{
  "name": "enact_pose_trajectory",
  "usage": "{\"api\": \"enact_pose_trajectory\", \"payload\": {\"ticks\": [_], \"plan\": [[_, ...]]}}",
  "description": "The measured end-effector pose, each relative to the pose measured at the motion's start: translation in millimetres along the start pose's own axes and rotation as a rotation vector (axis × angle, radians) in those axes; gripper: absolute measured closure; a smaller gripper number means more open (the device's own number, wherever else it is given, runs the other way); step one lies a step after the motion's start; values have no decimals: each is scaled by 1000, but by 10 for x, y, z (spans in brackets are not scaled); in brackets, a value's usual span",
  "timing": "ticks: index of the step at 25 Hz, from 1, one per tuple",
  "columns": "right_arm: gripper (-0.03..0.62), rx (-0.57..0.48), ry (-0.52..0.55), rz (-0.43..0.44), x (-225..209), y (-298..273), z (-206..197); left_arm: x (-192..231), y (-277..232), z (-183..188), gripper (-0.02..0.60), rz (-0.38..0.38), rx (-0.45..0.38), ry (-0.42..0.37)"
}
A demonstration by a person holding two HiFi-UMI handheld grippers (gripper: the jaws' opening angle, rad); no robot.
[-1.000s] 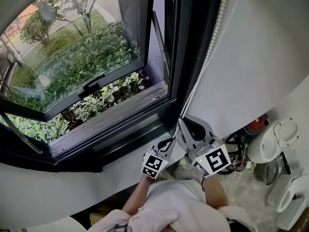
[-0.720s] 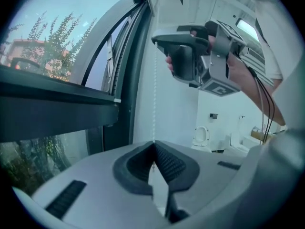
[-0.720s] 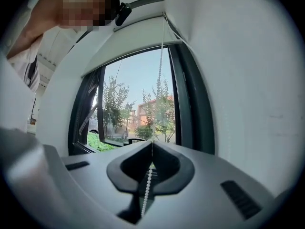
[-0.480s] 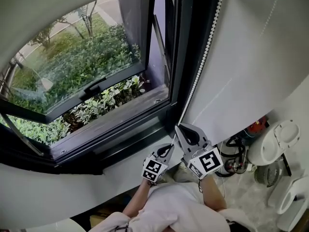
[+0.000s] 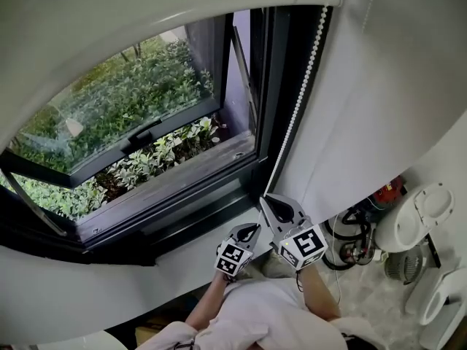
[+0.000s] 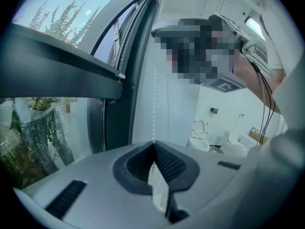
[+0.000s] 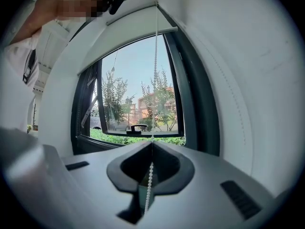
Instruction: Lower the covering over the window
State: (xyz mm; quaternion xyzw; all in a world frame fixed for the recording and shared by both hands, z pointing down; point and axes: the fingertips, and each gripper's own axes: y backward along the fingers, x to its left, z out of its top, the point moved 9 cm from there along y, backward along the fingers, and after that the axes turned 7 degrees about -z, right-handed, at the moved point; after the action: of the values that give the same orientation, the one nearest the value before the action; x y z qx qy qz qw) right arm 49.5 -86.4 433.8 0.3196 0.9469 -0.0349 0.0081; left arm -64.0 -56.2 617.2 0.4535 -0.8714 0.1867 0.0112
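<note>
Your right gripper [image 5: 265, 198] has its 2 jaws closed tight on the bead chain [image 5: 299, 100]. In the right gripper view the gripper [image 7: 152, 145] pinches the chain [image 7: 155, 56] at its tips. The beads run on down through the hollow behind the pads, and above the tips the chain rises straight to the top of the window.

Your left gripper [image 5: 255, 227] sits just beside the right one, a little lower and nearer your body. In the left gripper view its jaws [image 6: 154, 145] are likewise fully together on the chain [image 6: 154, 99], which climbs from the tips along the dark frame. I cannot tell whether both grippers hold the same strand.

The blind [image 5: 146, 28] hangs at the top of the window [image 5: 109, 115]. Its white lower edge arcs across above the glass in the head view, and most of the glass below it is uncovered. In the right gripper view the blind [image 7: 124, 32] ends near the top of the opening.

The hinged pane [image 5: 139, 133] is tilted outward, with green shrubs [image 5: 153, 159] beyond it. A white wall [image 5: 379, 108] stands to the right of the chain, and a toilet [image 6: 199, 129] shows in the left gripper view. Each gripper carries its marker cube [image 5: 306, 245] toward your white sleeve [image 5: 270, 316].
</note>
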Motion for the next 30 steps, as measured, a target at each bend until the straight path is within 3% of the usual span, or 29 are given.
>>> {"api": "enact_pose_trajectory", "payload": {"ticks": [11,16,19,23,30], "plan": [[599,81,-47,6,-1,30,-294,20,-91,-299,568,-5,44,24],[599,80,-64,3,-35,48,-321,-9,-9,-251,565,29,39,26],[599,82,-64,2,-42,41,-334,-8,97,-112,559,30,6,26],[599,82,-65,4,-65,72,-315,-45,235,197,503,29,-41,2],[599,83,-57,3,-69,71,-348,-101,570,987,488,32,-164,-119]]}}
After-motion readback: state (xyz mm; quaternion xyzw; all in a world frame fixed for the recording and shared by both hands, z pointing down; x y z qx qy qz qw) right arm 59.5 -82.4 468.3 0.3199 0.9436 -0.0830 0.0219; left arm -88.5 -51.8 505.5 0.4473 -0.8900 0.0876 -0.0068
